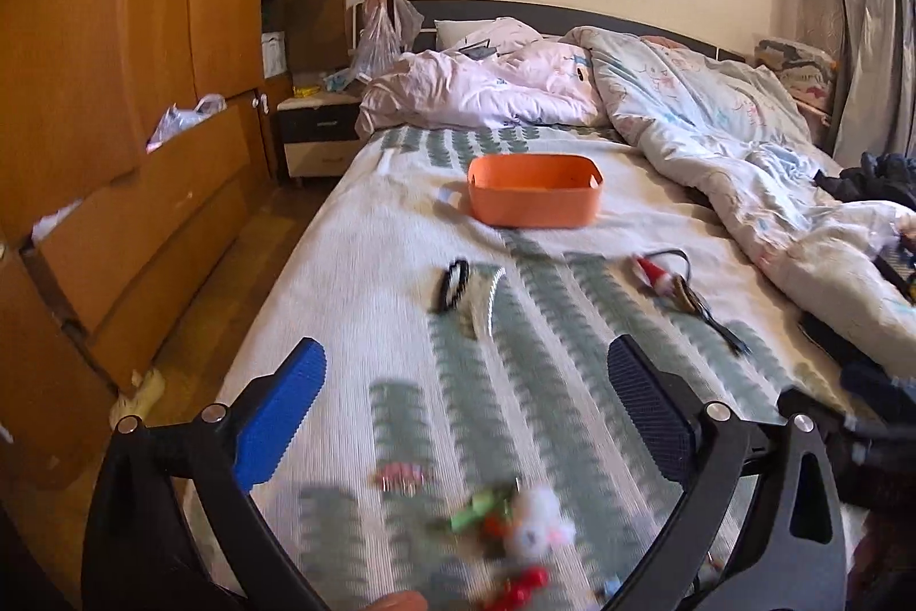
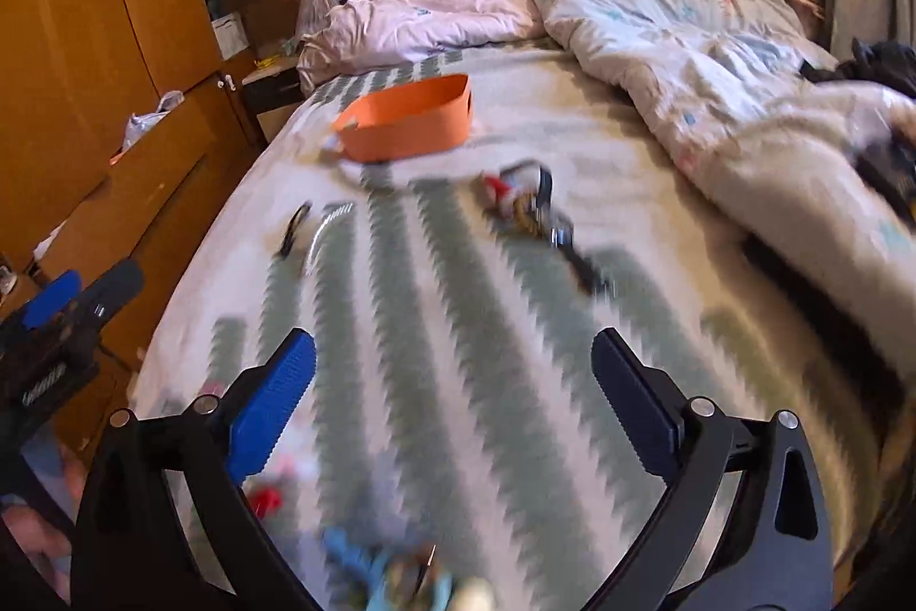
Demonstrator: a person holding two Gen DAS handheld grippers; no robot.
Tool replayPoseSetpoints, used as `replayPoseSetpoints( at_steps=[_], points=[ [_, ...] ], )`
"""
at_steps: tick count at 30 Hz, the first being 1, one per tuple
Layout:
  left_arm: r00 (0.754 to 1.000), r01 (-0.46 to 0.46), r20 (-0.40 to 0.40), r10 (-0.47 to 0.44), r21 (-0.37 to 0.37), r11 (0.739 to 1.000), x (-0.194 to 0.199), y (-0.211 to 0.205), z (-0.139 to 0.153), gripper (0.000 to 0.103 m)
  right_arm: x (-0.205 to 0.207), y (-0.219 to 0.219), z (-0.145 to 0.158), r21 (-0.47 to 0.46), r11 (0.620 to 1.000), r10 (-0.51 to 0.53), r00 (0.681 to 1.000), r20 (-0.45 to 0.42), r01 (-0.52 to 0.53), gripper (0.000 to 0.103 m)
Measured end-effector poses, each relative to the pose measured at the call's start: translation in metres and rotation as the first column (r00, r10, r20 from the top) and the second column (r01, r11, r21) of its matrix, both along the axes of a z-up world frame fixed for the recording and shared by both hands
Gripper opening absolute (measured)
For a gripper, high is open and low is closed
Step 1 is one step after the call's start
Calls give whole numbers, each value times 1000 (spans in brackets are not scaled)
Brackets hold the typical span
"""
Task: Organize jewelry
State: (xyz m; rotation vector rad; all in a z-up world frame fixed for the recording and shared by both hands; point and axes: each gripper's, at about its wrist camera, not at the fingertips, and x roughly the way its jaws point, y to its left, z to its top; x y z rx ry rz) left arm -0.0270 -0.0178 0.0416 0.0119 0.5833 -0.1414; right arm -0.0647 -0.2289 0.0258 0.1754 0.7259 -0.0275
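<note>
An orange bin stands on the bed's green-and-white sheet; it also shows in the right wrist view. A black bracelet and a silver bangle lie in front of it. A red-and-white charm with a dark cord lies to the right, blurred in the right wrist view. A pink clip and a white plush charm with green and red bits lie under my open, empty left gripper. My right gripper is open and empty above the sheet.
Rumpled duvets cover the bed's far and right side. A wooden wardrobe with open drawers stands left, a nightstand beyond. Dark clothes lie at the right edge. The left gripper shows at the right wrist view's left edge.
</note>
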Motion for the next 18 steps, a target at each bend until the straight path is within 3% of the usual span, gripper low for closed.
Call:
replayPoseSetpoints(
  at_steps=[8, 18],
  points=[
    [999, 12, -42, -11, 36, 999, -51, 0, -26, 98, -75, 31, -22, -43, 999, 13, 1000, -11, -14, 100],
    [998, 29, -57, -26, 45, 999, -86, 0, -47, 98, -107, 48, -42, -41, 998, 35, 999, -30, -36, 100]
  ],
)
